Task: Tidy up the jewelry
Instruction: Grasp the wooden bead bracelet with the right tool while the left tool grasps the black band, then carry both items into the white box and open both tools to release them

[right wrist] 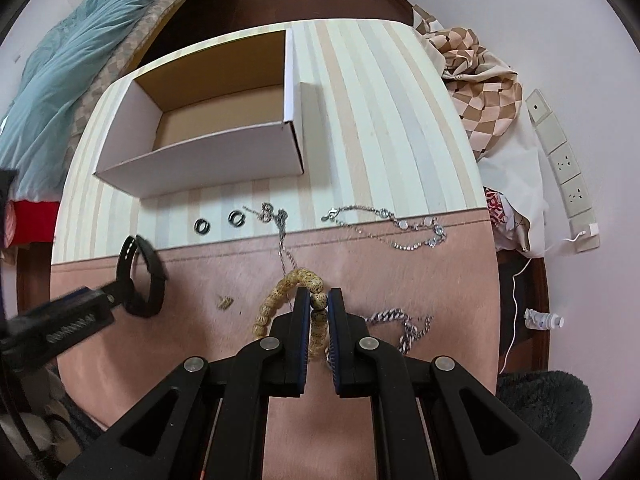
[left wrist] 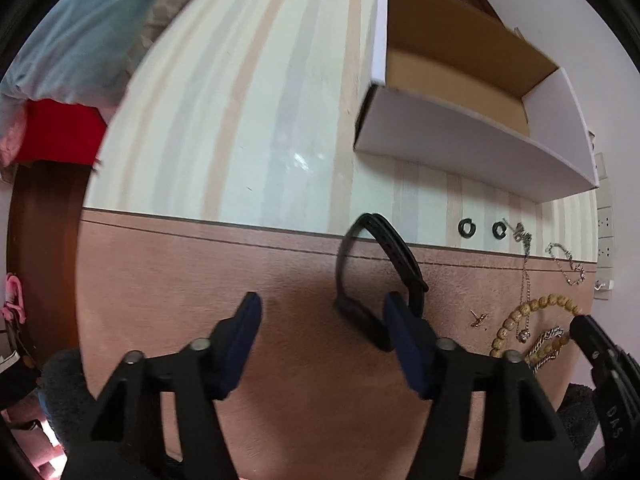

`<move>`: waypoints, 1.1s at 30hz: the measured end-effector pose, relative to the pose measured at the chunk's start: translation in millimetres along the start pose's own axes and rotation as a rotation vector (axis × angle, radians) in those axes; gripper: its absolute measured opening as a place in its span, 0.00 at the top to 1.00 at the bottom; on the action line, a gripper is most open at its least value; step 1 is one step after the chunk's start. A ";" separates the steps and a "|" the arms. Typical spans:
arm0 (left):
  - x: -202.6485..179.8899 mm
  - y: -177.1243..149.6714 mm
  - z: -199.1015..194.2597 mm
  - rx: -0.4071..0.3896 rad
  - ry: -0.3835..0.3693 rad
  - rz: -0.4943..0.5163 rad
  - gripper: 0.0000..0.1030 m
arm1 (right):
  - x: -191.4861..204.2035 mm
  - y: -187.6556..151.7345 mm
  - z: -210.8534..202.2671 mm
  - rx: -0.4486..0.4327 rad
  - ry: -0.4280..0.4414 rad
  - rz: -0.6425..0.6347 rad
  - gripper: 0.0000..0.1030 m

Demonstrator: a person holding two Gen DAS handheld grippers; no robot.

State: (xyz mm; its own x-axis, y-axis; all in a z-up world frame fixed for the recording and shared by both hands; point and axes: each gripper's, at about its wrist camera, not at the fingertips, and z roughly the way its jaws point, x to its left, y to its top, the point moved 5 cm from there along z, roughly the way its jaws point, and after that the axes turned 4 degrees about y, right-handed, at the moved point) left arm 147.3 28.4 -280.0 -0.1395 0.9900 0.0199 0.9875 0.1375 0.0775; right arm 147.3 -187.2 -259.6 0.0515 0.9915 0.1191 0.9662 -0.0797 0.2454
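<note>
My right gripper (right wrist: pixel 319 300) is shut on a wooden bead bracelet (right wrist: pixel 280 288) that lies on the pink cloth; the bracelet also shows in the left wrist view (left wrist: pixel 520 312). My left gripper (left wrist: pixel 322 312) is open, and a black wristband (left wrist: pixel 376 276) stands just beside its right finger (left wrist: pixel 404 340); the wristband also shows in the right wrist view (right wrist: pixel 144 276). An open white cardboard box (right wrist: pixel 200 160) stands behind. Two dark rings (right wrist: pixel 202 225), a thin pendant chain (right wrist: pixel 282 236), a silver necklace (right wrist: pixel 400 228), a chunky silver chain (right wrist: pixel 404 326) and a small gold earring (right wrist: pixel 225 302) lie around.
The table has a striped cloth at the back (right wrist: pixel 380 120) and a pink cloth in front (right wrist: pixel 440 280). A bed with a teal blanket (right wrist: pixel 80 40) is at the left. Checked fabric (right wrist: pixel 480 80) and wall sockets (right wrist: pixel 564 160) are at the right.
</note>
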 end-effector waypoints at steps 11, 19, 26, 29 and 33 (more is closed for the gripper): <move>-9.1 -6.4 -1.0 -0.089 0.068 0.126 0.91 | 5.6 -3.1 6.7 0.016 0.013 -0.004 0.91; -13.1 -13.0 -14.7 -0.135 0.068 0.142 0.91 | 7.4 -7.5 -0.9 0.012 0.046 0.010 0.91; -12.9 -27.2 -57.8 -0.212 0.037 0.147 0.91 | 16.1 -0.9 -36.8 -0.044 0.115 0.005 0.91; -18.7 -27.3 -80.1 -0.243 0.018 0.147 0.91 | 21.7 5.0 -55.5 -0.076 0.139 -0.008 0.91; -18.5 -9.1 -103.5 -0.286 -0.006 0.140 0.91 | 30.8 18.9 -80.8 -0.116 0.176 -0.025 0.91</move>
State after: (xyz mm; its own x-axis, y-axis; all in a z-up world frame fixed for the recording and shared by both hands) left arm 133.2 5.7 -178.0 -0.0020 0.9990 0.0443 0.9362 -0.0137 0.3512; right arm 146.6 -166.5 -173.6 -0.0267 0.9610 0.2753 0.9305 -0.0768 0.3581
